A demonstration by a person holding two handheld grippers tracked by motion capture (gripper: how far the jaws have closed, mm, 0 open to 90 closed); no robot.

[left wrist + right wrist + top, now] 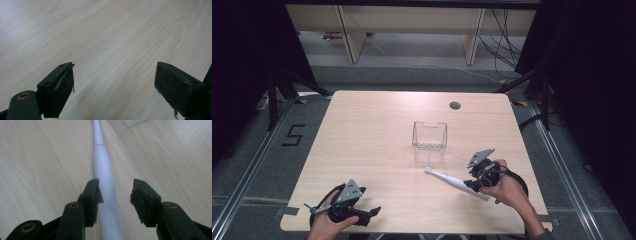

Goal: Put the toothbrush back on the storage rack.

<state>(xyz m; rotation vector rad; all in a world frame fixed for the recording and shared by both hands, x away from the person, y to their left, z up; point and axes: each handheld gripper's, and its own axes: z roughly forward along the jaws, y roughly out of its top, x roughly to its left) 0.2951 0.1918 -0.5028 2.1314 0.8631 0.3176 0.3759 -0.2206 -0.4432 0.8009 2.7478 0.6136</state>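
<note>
A white electric toothbrush [451, 179] lies flat on the wooden table [362, 140], its head pointing left toward a clear plastic box [430, 136]. My right gripper [473, 184] hovers over the handle end. In the right gripper view the white handle [103, 170] runs between the jaws of the right gripper [115, 192], close to the left pad, with a gap to the right pad; nothing presses on it. My left gripper [371, 214] rests near the table's front left edge, and in its own view the left gripper [113, 82] stands wide open over bare wood.
The clear box stands upright just left of the table's centre-right, and a corner of the box [135, 122] shows beyond the toothbrush. A dark cable hole [455, 105] sits near the far edge. Wooden furniture legs and cables stand behind the table.
</note>
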